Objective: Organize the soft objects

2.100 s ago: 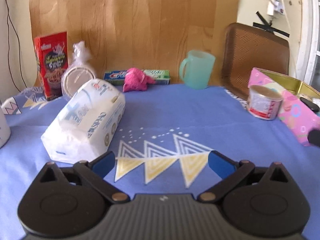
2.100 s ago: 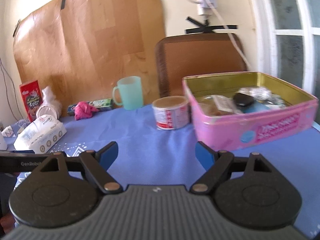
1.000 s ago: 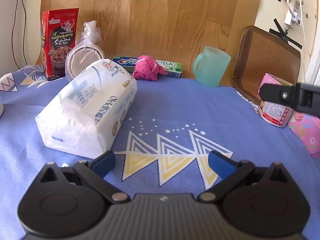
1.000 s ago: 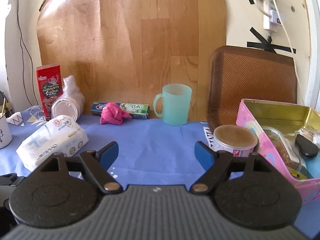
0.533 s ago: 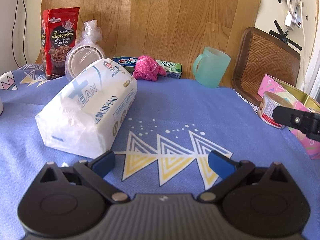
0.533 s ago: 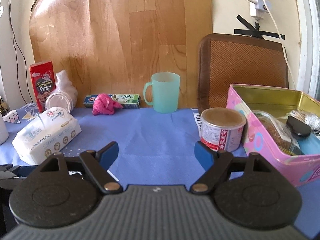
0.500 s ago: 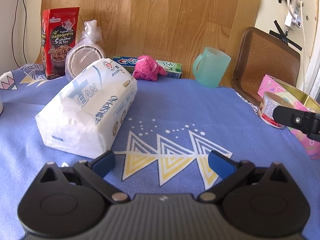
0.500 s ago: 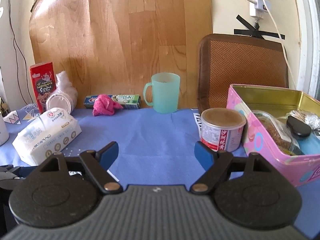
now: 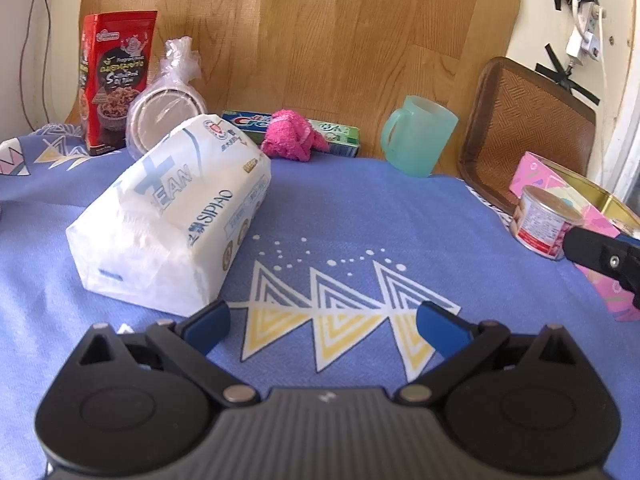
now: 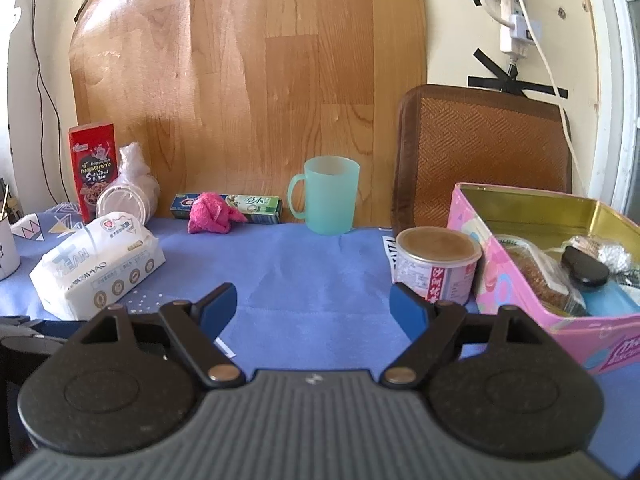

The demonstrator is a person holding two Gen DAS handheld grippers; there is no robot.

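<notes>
A white pack of tissues [image 9: 172,216] lies on the blue tablecloth [image 9: 360,216], just ahead and left of my open, empty left gripper [image 9: 320,326]. It also shows at the left of the right wrist view [image 10: 96,270]. A pink cloth [image 9: 290,141] lies at the back against a toothpaste box [image 9: 340,136]; the right wrist view shows it too [image 10: 212,213]. My right gripper [image 10: 312,306] is open and empty, over the cloth between the tissue pack and a tin can [image 10: 436,264]. Part of the right gripper's body [image 9: 604,256] shows at the right edge of the left wrist view.
A pink tin box [image 10: 496,280] with packets inside stands at the right. A green mug [image 10: 330,194], a red snack box [image 10: 92,164], a bagged stack of lids [image 10: 128,196] and a brown woven tray [image 10: 484,152] line the back wall. A white cup [image 10: 6,248] is at far left.
Both grippers have stayed open. The left wrist view barely shifted in the last second. The right gripper swung left from the pink tin and settled lower, facing the table's middle.
</notes>
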